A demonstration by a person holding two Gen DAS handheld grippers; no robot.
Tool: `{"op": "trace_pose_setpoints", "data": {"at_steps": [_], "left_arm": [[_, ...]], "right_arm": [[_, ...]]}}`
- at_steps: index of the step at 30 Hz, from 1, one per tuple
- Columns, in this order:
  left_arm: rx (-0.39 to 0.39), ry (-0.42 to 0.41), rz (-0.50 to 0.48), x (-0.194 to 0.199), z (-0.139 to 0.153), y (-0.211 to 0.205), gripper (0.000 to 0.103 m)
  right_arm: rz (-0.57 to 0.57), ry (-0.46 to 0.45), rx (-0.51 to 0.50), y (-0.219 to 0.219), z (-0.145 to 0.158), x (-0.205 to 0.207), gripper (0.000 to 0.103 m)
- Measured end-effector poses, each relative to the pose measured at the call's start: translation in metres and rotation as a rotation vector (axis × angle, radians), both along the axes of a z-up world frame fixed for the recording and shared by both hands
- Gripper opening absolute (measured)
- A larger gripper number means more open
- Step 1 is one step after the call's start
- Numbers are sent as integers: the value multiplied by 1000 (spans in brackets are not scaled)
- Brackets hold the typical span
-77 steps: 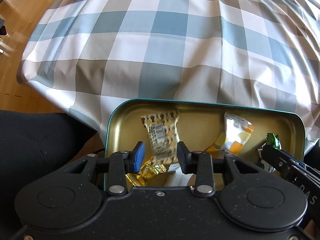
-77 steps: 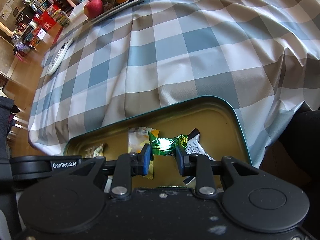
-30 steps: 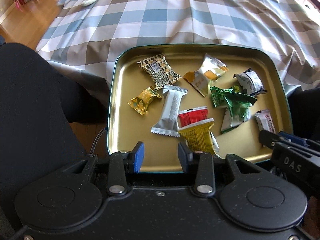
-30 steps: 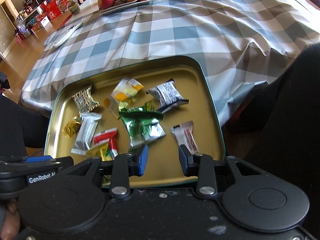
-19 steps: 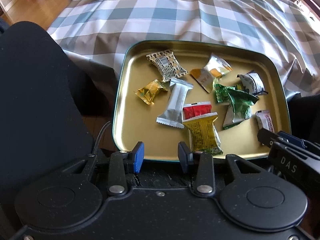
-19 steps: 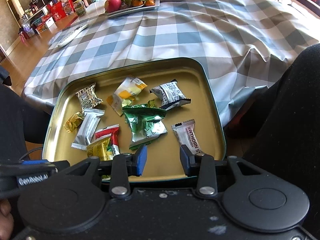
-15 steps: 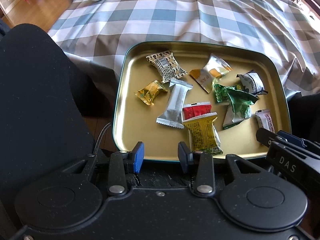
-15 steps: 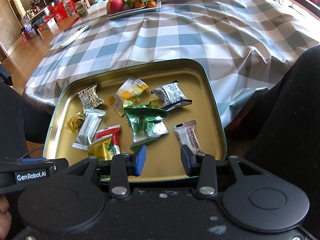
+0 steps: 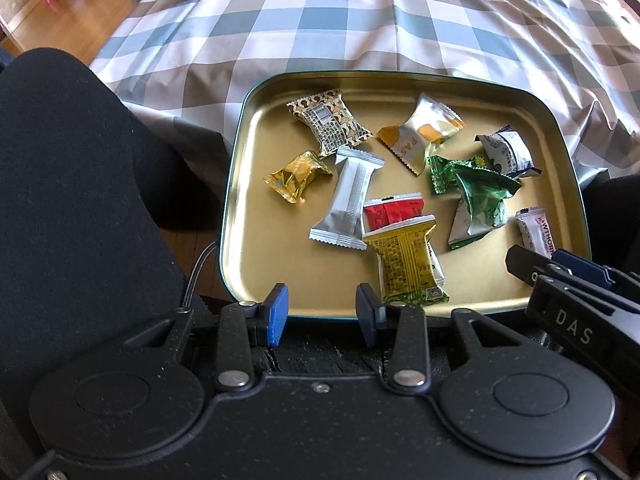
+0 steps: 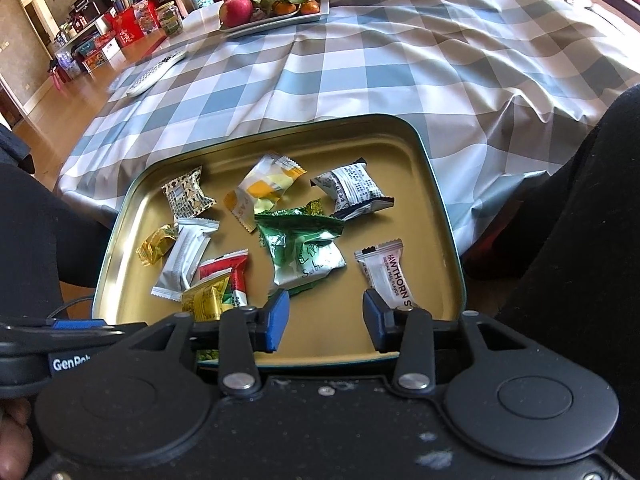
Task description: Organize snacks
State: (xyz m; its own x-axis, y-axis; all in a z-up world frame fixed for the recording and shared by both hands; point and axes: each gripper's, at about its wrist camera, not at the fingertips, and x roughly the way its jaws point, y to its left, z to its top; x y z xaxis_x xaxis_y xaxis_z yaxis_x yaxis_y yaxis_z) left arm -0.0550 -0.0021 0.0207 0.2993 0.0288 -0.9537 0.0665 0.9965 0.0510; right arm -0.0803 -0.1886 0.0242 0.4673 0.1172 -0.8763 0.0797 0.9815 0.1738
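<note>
Nearest the cameras, the left gripper (image 9: pixel 322 308) is held over the near rim of a gold tin tray (image 9: pixel 256 240) with its jaws partly apart and nothing between them. The right gripper (image 10: pixel 324 316) is likewise poised over the near edge of the tray (image 10: pixel 436 216); its jaws are apart with nothing between the pads, and only bare tray floor is seen in the gap. The snacks are all found inside the tray, which is set between two dark-clothed legs. Closest to the left gripper a yellow packet (image 9: pixel 408 264) is laid partly over a red packet (image 9: pixel 394 210), with a long silver packet (image 9: pixel 348 198) just beside them. Near the right gripper's right fingertip a white packet printed "HAWTHORN" (image 10: pixel 386 274) is seen, and a green packet (image 10: pixel 302 250) lies near the middle. Further in, a small gold sweet (image 9: pixel 296 176) is placed toward the left wall, and along the far side a brown patterned packet (image 9: pixel 328 122), an orange and white packet (image 9: pixel 420 132) and a black and white packet (image 10: pixel 352 190) are ranged. Beyond the tray a checked tablecloth (image 10: pixel 360 64) is spread, on which a remote control (image 10: pixel 156 72) and, furthest off, a plate of fruit (image 10: pixel 272 10) are seen.
</note>
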Motion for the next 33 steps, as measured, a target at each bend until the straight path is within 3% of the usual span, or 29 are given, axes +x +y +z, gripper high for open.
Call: {"op": "trace_pose_setpoints", "data": {"at_steps": [33], "left_arm": [[-17,19,-10,0,-2,2,47]], "right_arm": [[12,14,-19,4,-4,2,45]]}}
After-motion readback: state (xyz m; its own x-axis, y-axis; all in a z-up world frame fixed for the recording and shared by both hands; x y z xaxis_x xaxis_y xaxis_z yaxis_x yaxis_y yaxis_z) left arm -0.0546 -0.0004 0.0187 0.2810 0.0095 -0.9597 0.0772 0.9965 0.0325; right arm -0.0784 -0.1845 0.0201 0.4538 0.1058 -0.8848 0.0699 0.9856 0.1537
